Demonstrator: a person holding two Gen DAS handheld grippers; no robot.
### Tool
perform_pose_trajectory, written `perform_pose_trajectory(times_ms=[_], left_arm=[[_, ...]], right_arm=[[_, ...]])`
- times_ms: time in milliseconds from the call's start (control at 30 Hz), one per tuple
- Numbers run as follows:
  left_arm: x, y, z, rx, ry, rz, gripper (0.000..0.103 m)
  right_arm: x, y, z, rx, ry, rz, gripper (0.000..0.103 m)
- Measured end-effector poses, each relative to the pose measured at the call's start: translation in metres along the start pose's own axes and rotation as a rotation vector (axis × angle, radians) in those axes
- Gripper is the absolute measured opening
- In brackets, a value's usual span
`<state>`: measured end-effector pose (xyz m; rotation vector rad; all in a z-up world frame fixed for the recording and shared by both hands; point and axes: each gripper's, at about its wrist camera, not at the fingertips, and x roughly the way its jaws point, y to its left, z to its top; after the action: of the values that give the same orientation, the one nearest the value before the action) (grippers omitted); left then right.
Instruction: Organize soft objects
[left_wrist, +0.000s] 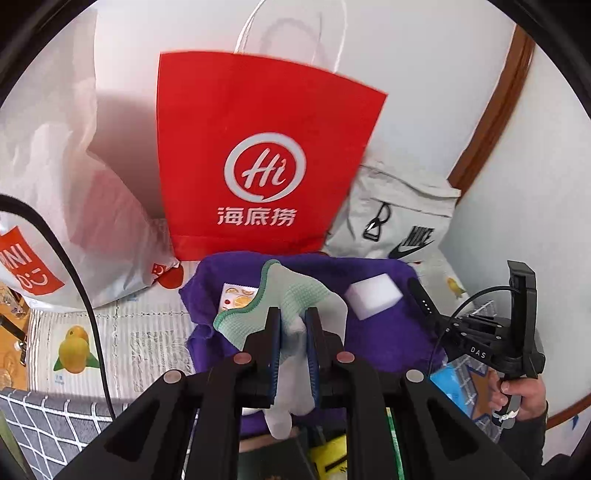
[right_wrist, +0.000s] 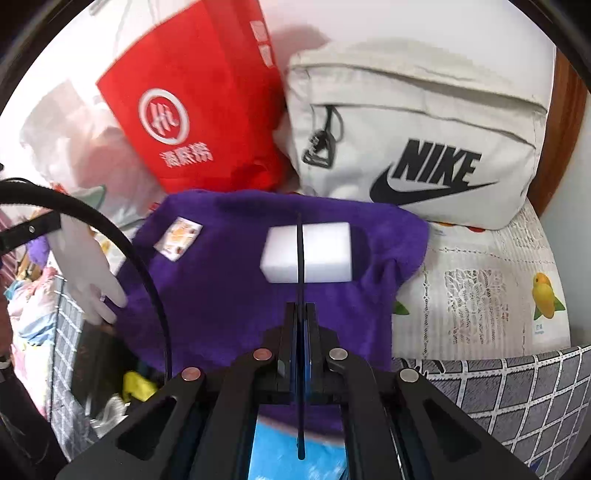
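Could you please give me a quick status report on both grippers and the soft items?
Left gripper shut on glove. Right gripper shut on thin black strip. Sponge on purple towel, untouched.

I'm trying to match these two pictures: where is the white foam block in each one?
Left wrist view: the white foam block lies right of centre on the purple towel.
Right wrist view: the block sits mid-picture, straight ahead of the right tool.
Shared landmark: the red paper bag behind the towel.
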<state>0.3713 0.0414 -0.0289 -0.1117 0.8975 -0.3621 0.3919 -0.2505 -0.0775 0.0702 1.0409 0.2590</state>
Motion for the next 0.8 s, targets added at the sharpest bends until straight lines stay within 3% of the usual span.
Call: perform_pose_trajectory(times_ms=[333, 567, 800], left_arm=[[0.054, 0.021, -0.003, -0.039, 0.106, 0.014, 0.013], [0.097, 0.030, -0.014, -0.038, 0.190, 0.055, 0.013], [0.112, 0.031, -0.017, -0.016, 0.215, 0.087, 0.014]], right_arm=[[0.049, -0.006, -0.005, 0.010, 0.080, 0.020, 0.003], [0.055, -0.013, -0.005, 0.017, 0.092, 0.021, 0.005], [0.058, -0.019, -0.005, 0.017, 0.106, 0.025, 0.008]])
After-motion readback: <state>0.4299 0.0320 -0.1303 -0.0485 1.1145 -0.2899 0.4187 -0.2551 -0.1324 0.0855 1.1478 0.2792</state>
